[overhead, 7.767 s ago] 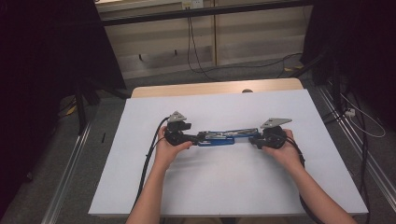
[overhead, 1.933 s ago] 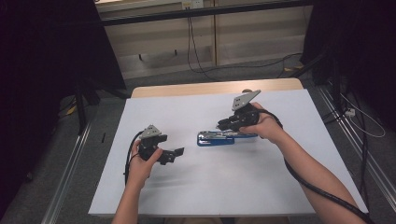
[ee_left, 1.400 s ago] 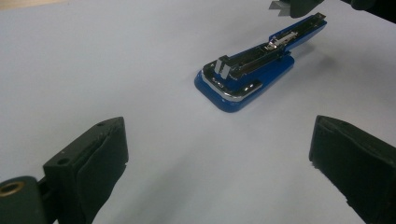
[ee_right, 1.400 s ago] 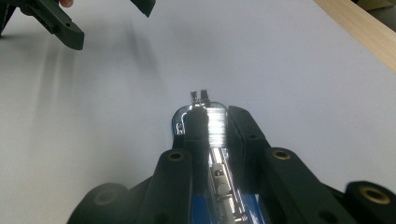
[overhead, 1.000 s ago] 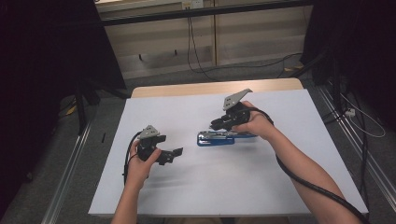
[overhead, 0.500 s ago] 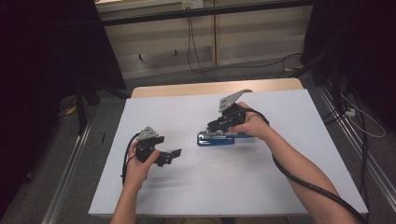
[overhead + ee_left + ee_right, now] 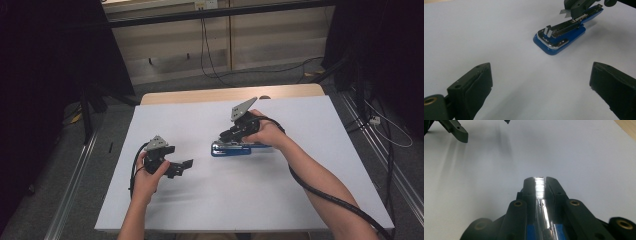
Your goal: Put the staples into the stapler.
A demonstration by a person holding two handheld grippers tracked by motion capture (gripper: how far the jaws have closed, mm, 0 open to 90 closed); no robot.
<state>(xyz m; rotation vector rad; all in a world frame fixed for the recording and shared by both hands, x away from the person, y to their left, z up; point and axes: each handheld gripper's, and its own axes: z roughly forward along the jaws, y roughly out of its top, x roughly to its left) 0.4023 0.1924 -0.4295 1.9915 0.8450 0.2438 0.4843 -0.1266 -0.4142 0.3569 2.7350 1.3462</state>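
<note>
Gripping the stapler's (image 7: 231,148) shiny top arm, my right claw (image 7: 539,181) is pinched tight on it; since a moment ago that hand has tipped steeper, likely prying the top open; my left claw (image 7: 541,82) gapes empty nearby on the white bench (image 7: 300,200).

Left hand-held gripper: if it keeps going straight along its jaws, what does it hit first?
Probably the blue stapler. The left hand-held gripper stands open over bare white table, and the stapler's near end lies ahead, slightly toward the right jaw. Depth is unclear, so it could pass alongside.
</note>
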